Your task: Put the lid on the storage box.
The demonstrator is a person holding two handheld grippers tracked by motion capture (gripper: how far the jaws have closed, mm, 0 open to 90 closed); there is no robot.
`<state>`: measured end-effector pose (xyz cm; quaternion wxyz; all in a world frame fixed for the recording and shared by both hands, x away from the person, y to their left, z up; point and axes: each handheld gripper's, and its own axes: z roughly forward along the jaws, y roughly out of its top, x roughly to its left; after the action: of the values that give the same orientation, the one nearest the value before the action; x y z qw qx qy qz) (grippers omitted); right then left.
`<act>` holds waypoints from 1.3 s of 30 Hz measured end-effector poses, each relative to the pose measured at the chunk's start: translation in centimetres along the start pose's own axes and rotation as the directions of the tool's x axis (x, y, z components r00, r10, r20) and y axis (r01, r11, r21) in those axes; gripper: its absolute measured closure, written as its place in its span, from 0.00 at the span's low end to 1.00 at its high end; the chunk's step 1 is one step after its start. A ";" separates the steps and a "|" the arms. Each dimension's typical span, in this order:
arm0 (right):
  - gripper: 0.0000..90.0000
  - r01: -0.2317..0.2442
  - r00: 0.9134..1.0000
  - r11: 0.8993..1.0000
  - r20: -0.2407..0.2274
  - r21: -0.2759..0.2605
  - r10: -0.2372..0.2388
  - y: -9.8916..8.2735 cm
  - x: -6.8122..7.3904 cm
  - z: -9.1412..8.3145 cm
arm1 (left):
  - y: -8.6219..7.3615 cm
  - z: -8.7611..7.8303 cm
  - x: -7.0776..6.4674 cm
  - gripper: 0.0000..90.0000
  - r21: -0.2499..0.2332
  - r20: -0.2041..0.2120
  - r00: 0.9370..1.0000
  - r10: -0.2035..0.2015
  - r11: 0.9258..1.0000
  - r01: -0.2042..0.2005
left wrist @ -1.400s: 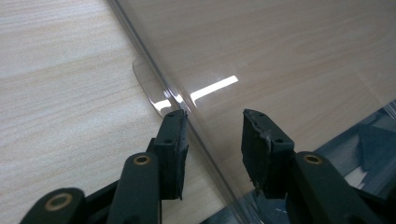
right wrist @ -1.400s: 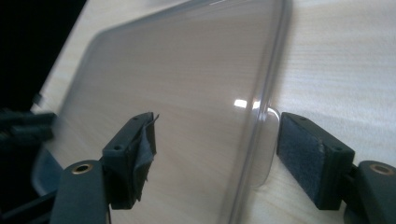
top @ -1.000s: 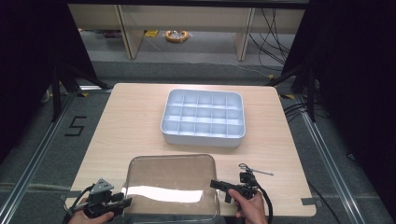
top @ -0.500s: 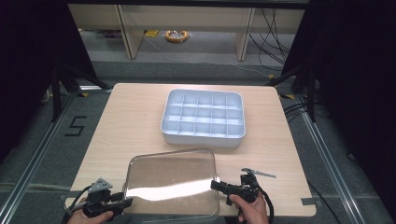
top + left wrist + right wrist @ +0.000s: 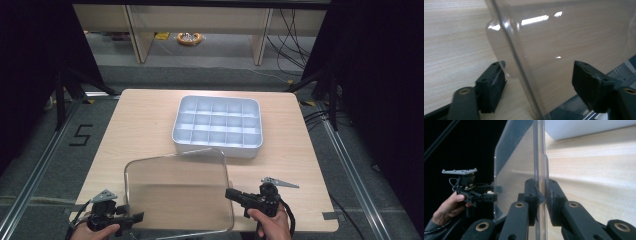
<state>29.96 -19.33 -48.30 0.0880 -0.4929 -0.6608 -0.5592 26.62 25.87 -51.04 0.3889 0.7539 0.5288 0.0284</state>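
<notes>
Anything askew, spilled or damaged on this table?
Nothing spilled or damaged. The clear lid is off the compartment tray, tilted, clamped by the right gripper. The left gripper is open around its other edge.

High view: fixed overhead at the near edge of the desk [image 5: 145, 120], facing forward and down, whole top in frame. Left gripper view: close, low over the near left corner. Right gripper view: close, aimed across the near edge. All three share the clear lid [image 5: 177, 187] [image 5: 564, 37] [image 5: 516, 160].
</notes>
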 end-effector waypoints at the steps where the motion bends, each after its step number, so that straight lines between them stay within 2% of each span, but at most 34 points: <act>1: 0.89 0.002 1.000 1.000 -0.004 -0.004 -0.002 0.1 0.0 0.1 | 0.0 0.1 -0.1 0.32 -0.002 -0.001 1.000 0.003 1.000 -0.003; 2: 0.89 -0.006 1.000 1.000 -0.007 0.000 0.006 0.2 -0.1 0.1 | 0.0 0.1 -0.1 0.34 -0.002 -0.005 1.000 0.003 1.000 -0.003; 4: 0.89 -0.019 1.000 1.000 -0.006 -0.008 0.019 0.4 -0.4 0.0 | 0.0 -0.3 0.1 0.42 -0.039 0.023 0.998 -0.050 0.998 0.051; 5: 0.89 -0.019 1.000 1.000 -0.006 -0.008 0.019 0.4 -0.4 0.0 | 0.0 -0.3 0.1 0.47 -0.039 0.023 0.998 -0.050 0.998 0.051; 6: 0.89 -0.023 1.000 1.000 -0.003 -0.012 0.023 0.5 -0.6 -0.1 | 0.1 -0.4 0.3 0.47 -0.044 0.030 0.998 -0.064 0.997 0.065; 7: 0.89 -0.013 1.000 1.000 0.004 -0.023 0.013 0.6 -0.6 -0.2 | 0.2 -0.6 0.4 0.51 -0.063 0.032 0.997 -0.070 0.995 0.072; 9: 0.87 -0.012 0.999 1.000 0.033 -0.019 0.013 0.7 -0.3 -0.4 | 0.5 -1.0 0.4 0.57 -0.107 0.039 0.995 -0.088 0.990 0.091; 11: 0.85 0.020 0.997 1.000 0.078 0.011 -0.021 1.1 0.0 -0.3 | 0.9 -1.4 0.2 0.60 -0.138 0.027 0.996 -0.083 0.987 0.085; 12: 0.85 0.033 0.995 0.999 0.092 0.015 -0.034 1.2 0.2 -0.3 | 1.1 -1.6 0.1 0.60 -0.155 0.027 0.995 -0.093 0.983 0.096; 15: 0.84 0.048 0.992 0.998 0.111 0.031 -0.051 1.6 0.5 -0.2 | 1.5 -1.9 -0.2 0.59 -0.165 0.024 0.995 -0.095 0.981 0.098; 16: 0.83 0.075 0.989 0.997 0.128 0.030 -0.078 1.9 0.6 -0.1 | 1.8 -2.1 -0.4 0.59 -0.173 0.029 0.994 -0.103 0.979 0.107; 17: 0.82 0.080 0.986 0.996 0.140 0.042 -0.085 2.4 1.1 -0.2 | 2.0 -2.2 -0.6 0.59 -0.176 0.029 0.994 -0.104 0.978 0.108; 18: 0.81 0.109 0.980 0.993 0.164 0.045 -0.115 3.0 1.4 -0.2 | 2.4 -2.4 -0.8 0.58 -0.178 0.032 0.995 -0.099 0.979 0.103; 20: 0.78 0.117 0.972 0.992 0.199 0.049 -0.125 3.8 1.7 -0.4 | 2.7 -2.5 -1.1 0.59 -0.185 0.036 0.994 -0.102 0.977 0.107; 21: 0.77 0.117 0.969 0.992 0.214 0.050 -0.125 4.1 1.9 -0.5 | 3.4 -2.5 -1.6 0.59 -0.188 0.041 0.996 -0.085 0.978 0.091; 23: 0.76 0.119 0.966 0.991 0.222 0.054 -0.128 4.5 2.0 -0.7 | 3.8 -2.5 -1.9 0.58 -0.187 0.042 0.996 -0.080 0.978 0.086; 24: 0.74 0.127 0.957 0.991 0.256 0.045 -0.134 5.4 2.2 -1.0 | 4.3 -2.4 -2.2 0.58 -0.189 0.041 0.997 -0.067 0.979 0.074; 25: 0.74 0.129 0.954 0.990 0.266 0.049 -0.137 5.9 2.3 -1.2 | 5.4 -2.1 -2.7 0.57 -0.200 0.025 0.998 -0.057 0.978 0.061; 27: 0.74 0.131 0.952 0.990 0.272 0.045 -0.139 6.3 2.4 -1.4 | 6.0 -2.0 -2.8 0.58 -0.198 0.023 0.999 -0.046 0.979 0.049; 28: 0.73 0.137 0.947 0.990 0.287 0.042 -0.143 7.2 2.5 -1.8 | 7.3 -1.7 -3.0 0.59 -0.202 0.025 0.999 -0.039 0.978 0.043; 29: 0.73 0.137 0.947 0.990 0.287 0.042 -0.143 7.2 2.5 -1.8 | 7.3 -1.7 -3.0 0.60 -0.202 0.025 0.999 -0.039 0.978 0.043; 30: 0.72 0.148 0.940 0.989 0.308 0.030 -0.150 8.2 2.5 -2.2 | 8.7 -1.5 -3.2 0.61 -0.190 0.032 0.999 -0.023 0.981 0.029; 31: 0.72 0.140 0.937 0.990 0.319 0.024 -0.140 8.7 2.6 -2.4 | 9.4 -1.3 -3.3 0.62 -0.189 0.028 1.000 -0.010 0.982 0.015; 32: 0.71 0.112 0.940 0.994 0.323 0.014 -0.111 9.2 2.7 -2.6 | 9.4 -1.3 -3.3 0.64 -0.189 0.028 1.000 -0.010 0.982 0.015; 33: 0.71 0.132 0.934 0.991 0.334 0.014 -0.129 9.8 2.5 -2.8 | 10.8 -0.8 -3.6 0.64 -0.188 0.017 1.000 0.002 0.982 0.002; 34: 0.71 0.142 0.933 0.990 0.334 0.009 -0.137 10.4 2.2 -3.0 | 10.8 -0.8 -3.6 0.65 -0.188 0.017 1.000 0.002 0.982 0.002; 35: 0.71 0.142 0.933 0.990 0.334 0.009 -0.137 10.4 2.2 -3.0 | 11.5 -0.6 -3.7 0.65 -0.187 0.023 1.000 0.000 0.982 0.004; 37: 0.71 0.139 0.926 0.990 0.355 -0.003 -0.129 11.4 2.1 -3.3 | 13.2 -0.1 -3.8 0.65 -0.174 0.019 1.000 0.008 0.985 -0.004; 38: 0.71 0.151 0.919 0.989 0.369 -0.003 -0.139 11.9 1.8 -3.3 | 13.9 0.1 -3.8 0.65 -0.167 0.024 1.000 0.010 0.986 -0.006; 39: 0.70 0.115 0.922 0.993 0.374 -0.011 -0.103 12.7 1.7 -3.5 | 14.5 0.3 -3.9 0.65 -0.172 0.022 1.000 0.010 0.985 -0.006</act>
<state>37.07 -22.69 -37.64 -0.0785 -0.5539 -0.6825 -0.4703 36.31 20.46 -40.87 0.4584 0.7201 0.5166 0.0666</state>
